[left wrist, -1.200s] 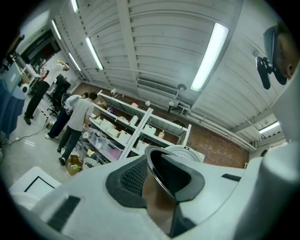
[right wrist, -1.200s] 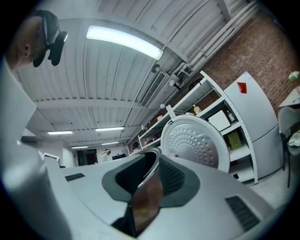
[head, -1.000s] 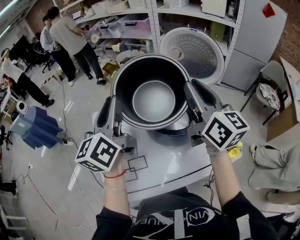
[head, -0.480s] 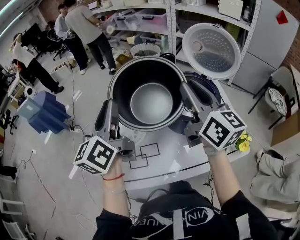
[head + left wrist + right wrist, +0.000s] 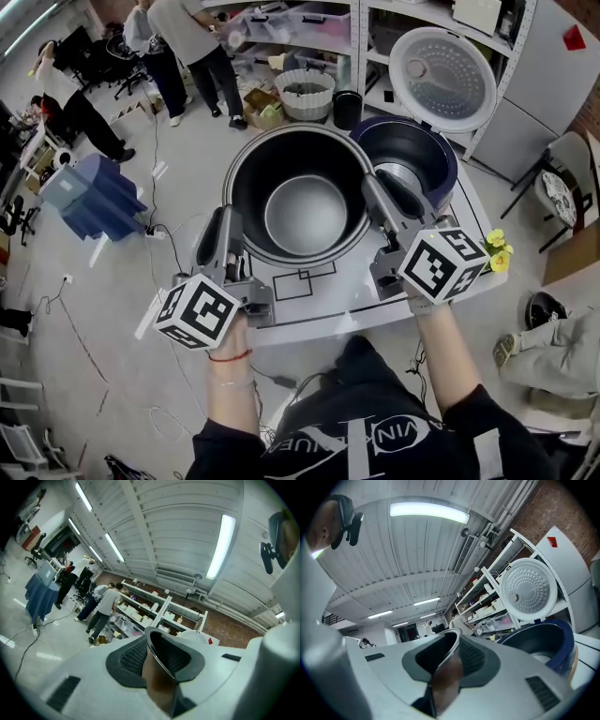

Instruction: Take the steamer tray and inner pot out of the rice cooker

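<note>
The dark inner pot (image 5: 305,211) is out of the rice cooker (image 5: 417,150) and hangs in the air between the two grippers, above the near left part of the white table (image 5: 361,300). The left gripper (image 5: 223,230) is clamped on the pot's left rim; in the left gripper view the thin metal edge (image 5: 161,660) runs between the two ribbed pads (image 5: 133,658), which press on it from both sides. The right gripper (image 5: 384,202) is clamped on the right rim in the same way, and in the right gripper view the edge (image 5: 449,663) sits pinched between its pads. The pot is upright, its mouth open upward and its pale round bottom in view. The rice cooker, dark blue, stands just beyond and to the right of the pot on the far right of the table, its round white lid (image 5: 442,79) tipped up behind it. Small yellow flowers (image 5: 497,251) lie at the table's right edge. Far to the left, people (image 5: 183,37) stand by the shelves (image 5: 356,19).
</note>
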The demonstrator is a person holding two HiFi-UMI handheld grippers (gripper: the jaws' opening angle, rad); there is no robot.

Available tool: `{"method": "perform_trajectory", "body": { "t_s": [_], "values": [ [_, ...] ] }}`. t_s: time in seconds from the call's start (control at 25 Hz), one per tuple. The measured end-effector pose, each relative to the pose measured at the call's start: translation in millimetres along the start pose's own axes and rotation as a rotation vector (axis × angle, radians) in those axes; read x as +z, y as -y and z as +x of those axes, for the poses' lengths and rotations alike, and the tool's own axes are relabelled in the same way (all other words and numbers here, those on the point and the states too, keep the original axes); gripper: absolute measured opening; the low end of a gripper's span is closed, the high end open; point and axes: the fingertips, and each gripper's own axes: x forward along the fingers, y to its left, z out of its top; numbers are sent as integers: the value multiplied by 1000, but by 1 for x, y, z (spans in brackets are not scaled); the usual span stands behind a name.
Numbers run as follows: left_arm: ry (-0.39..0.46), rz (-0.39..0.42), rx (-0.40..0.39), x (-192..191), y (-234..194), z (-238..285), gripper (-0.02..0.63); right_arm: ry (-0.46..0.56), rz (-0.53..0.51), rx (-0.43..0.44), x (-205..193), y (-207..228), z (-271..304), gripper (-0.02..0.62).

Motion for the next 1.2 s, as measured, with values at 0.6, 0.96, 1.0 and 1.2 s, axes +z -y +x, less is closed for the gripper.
{"method": "perform_trajectory", "body": {
  "t_s": [0.6, 0.96, 1.0, 1.2],
  "values": [
    [-121, -44, 58, -69, -50, -84, 83, -146, 88, -42, -110, -21, -56, 84],
    [-159, -67, 97, -94, -75, -108, 83, -215, 133, -39, -155, -23, -63, 83],
    [-163, -71, 103, -96, -79, -111, 83, -221, 136, -37, -159, -24, -62, 83],
    [-183, -89, 133, -108, -96, -122, 83, -252, 149, -28, -178, -28, -60, 81]
  ]
}}
